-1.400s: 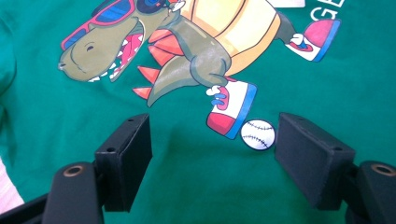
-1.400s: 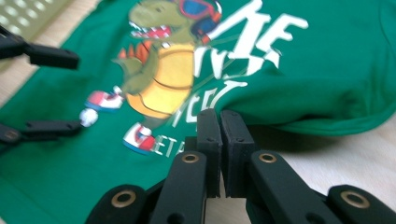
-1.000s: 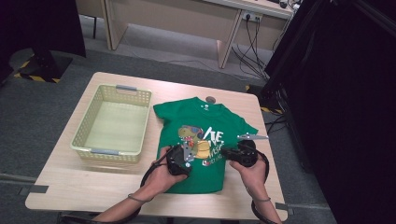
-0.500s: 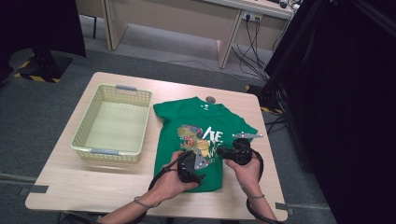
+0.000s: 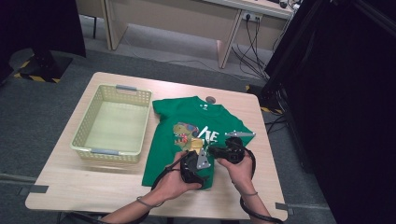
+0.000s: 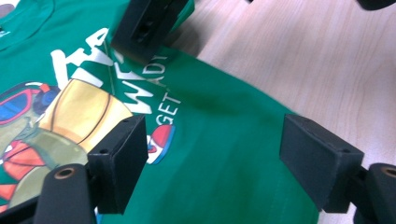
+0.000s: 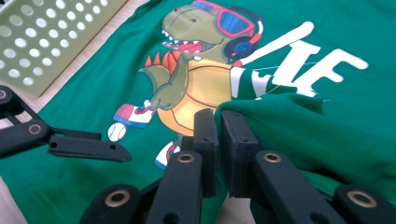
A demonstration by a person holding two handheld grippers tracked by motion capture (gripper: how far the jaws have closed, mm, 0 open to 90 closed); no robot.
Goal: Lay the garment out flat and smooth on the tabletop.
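Fingers of the right gripper are clamped together on a raised fold of the green dinosaur T-shirt, pinching cloth from the shirt's right side and lifting it over the white lettering. The left gripper hovers just above the lower right part of the shirt, its fingers spread wide with nothing between them. It sits close beside the right one, toward the near edge of the tabletop. The shirt lies flat, front up, its long axis running from that near edge to the far edge, collar farthest away. My judgement is that the fold goes leftward across the print. Beyond, the empty yellow basket stands by the left edge, touching the shirt's sleeve.
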